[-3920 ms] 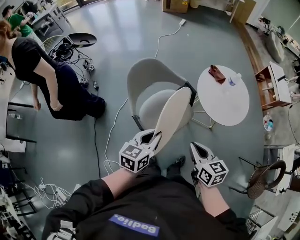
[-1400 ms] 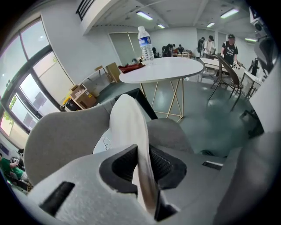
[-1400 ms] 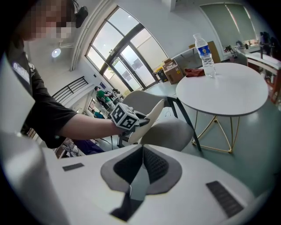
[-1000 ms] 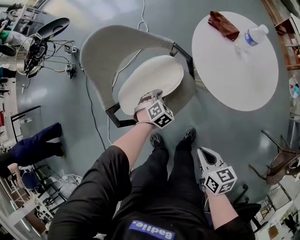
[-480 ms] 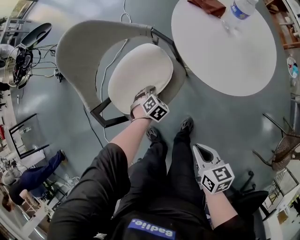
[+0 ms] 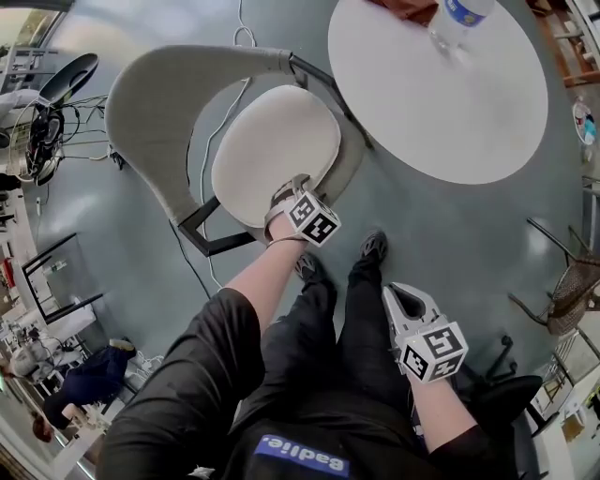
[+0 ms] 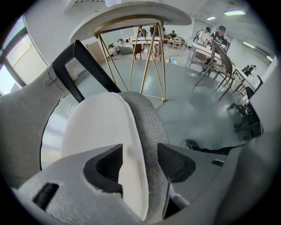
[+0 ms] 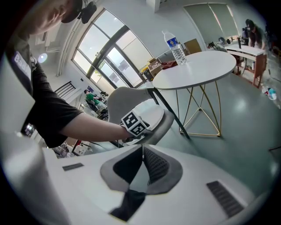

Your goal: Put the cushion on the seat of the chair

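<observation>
On the chair (image 6: 150,94) seat lies the white cushion (image 6: 277,145), flat. Your left gripper (image 6: 286,195) straddles its near edge and the seat rim, jaws opening. Your right gripper (image 6: 405,302) hangs closed, empty, by your leg. Beside the chair stands a round table (image 6: 441,112) bearing a bottle (image 6: 455,14).

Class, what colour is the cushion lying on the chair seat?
The cushion is white; head view.

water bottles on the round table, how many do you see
1: the water bottle stands upright on the round white table, near its edge beside a reddish-brown item. No other bottle shows there.
</observation>
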Tool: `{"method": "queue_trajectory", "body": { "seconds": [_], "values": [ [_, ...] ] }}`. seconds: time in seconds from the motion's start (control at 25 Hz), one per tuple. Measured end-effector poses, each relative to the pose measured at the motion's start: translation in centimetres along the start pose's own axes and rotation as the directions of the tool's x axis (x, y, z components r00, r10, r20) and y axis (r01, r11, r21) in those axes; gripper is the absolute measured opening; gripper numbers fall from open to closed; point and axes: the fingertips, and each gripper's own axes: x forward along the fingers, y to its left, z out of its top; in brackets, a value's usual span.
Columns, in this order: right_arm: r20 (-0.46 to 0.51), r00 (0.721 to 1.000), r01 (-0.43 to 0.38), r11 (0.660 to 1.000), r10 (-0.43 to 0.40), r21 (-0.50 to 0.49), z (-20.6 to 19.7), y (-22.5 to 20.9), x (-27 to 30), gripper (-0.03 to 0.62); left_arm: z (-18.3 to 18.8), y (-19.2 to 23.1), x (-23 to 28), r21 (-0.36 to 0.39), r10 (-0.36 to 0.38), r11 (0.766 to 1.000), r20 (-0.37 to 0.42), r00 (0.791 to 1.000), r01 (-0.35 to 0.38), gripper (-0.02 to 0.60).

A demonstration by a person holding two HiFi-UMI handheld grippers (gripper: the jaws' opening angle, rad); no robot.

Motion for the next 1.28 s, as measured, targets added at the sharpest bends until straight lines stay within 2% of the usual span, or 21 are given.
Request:
{"method": "queue_trajectory", "body": {
  "seconds": [0.32,0.48,0.64,0.88,1.0,1.12,1.2,1.28],
  "values": [
    [0.041,0.999,-0.019,0.998,0.022,-0.053,3.5,3.5,-1.8,0.031,2.9,-0.9,-7.9,-0.032,-0.029,0.999,0.099,0.995,0.032,0.242],
    [0.049,0.998,-0.031,0.996,0.035,-0.081,5.2,6.7,-3.6,0.031,2.5,-2.7,-13.5,-0.031,-0.056,0.998,0.126,0.991,0.060,0.242],
    [0.074,0.996,-0.043,0.988,0.055,-0.151,7.7,9.3,-4.5,0.031,2.4,-2.9,-18.9,-0.057,-0.047,0.997,0.185,0.982,0.059,0.241],
    [0.101,0.991,-0.064,0.975,0.087,-0.215,10.8,13.6,-5.6,0.031,0.7,-4.5,-26.6,-0.098,-0.103,0.986,0.271,0.957,0.134,0.241],
    [0.118,0.987,-0.076,0.966,0.108,-0.249,12.6,15.8,-5.9,0.031,0.7,-4.1,-30.4,-0.122,-0.102,0.981,0.334,0.937,0.150,0.224],
    [0.124,0.984,-0.091,0.958,0.128,-0.271,13.3,18.0,-6.3,0.031,1.1,-3.6,-34.4,-0.168,-0.082,0.972,0.417,0.905,0.166,0.184],
    [0.127,0.982,-0.094,0.951,0.136,-0.294,13.7,19.4,-6.8,0.031,1.9,-3.1,-37.5,-0.198,-0.065,0.963,0.485,0.872,0.182,0.147],
    [0.130,0.981,-0.094,0.942,0.142,-0.322,14.2,20.6,-7.1,0.031,2.8,-2.6,-41.3,-0.212,-0.059,0.955,0.555,0.830,0.210,0.095]
  ]
}}
